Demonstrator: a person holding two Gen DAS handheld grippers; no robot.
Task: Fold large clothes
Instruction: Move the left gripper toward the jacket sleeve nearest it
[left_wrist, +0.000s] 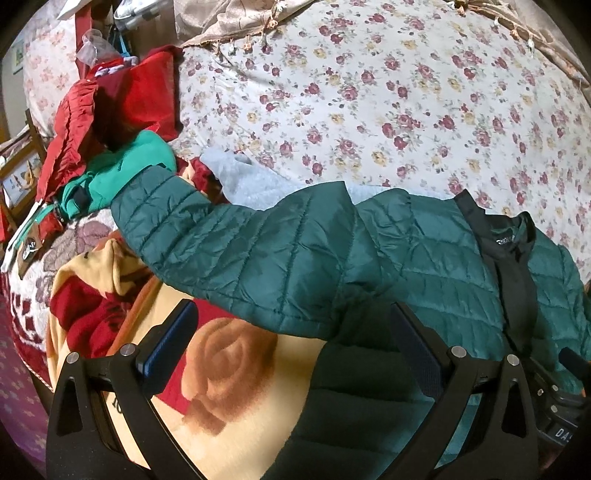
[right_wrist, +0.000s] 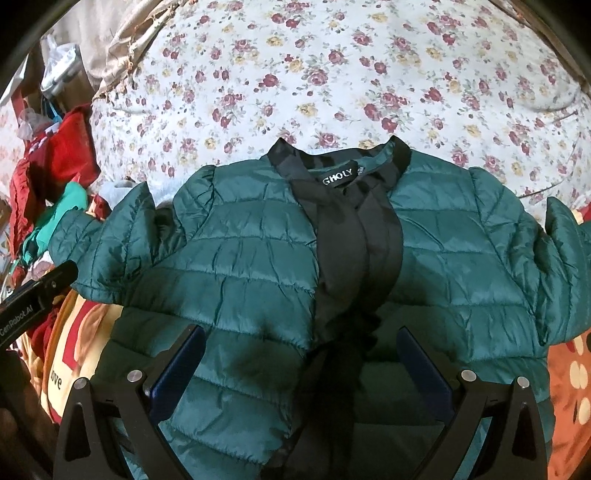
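Note:
A dark green quilted jacket (right_wrist: 258, 258) with a black collar and front band (right_wrist: 354, 236) lies spread face up on the bed, collar away from me. Its left sleeve (left_wrist: 229, 236) stretches out to the left over a yellow and red blanket (left_wrist: 229, 362). My left gripper (left_wrist: 291, 347) is open and empty, low over the sleeve's lower edge and the side of the jacket. My right gripper (right_wrist: 301, 365) is open and empty, just above the jacket's front near the black band. The left gripper's body also shows in the right wrist view (right_wrist: 33, 299).
A floral bedsheet (left_wrist: 369, 103) covers the bed beyond the jacket. A heap of red and teal clothes (left_wrist: 110, 133) lies at the left, with a grey garment (left_wrist: 236, 173) beside the sleeve end. A beige fringed cloth (left_wrist: 240, 18) lies at the far edge.

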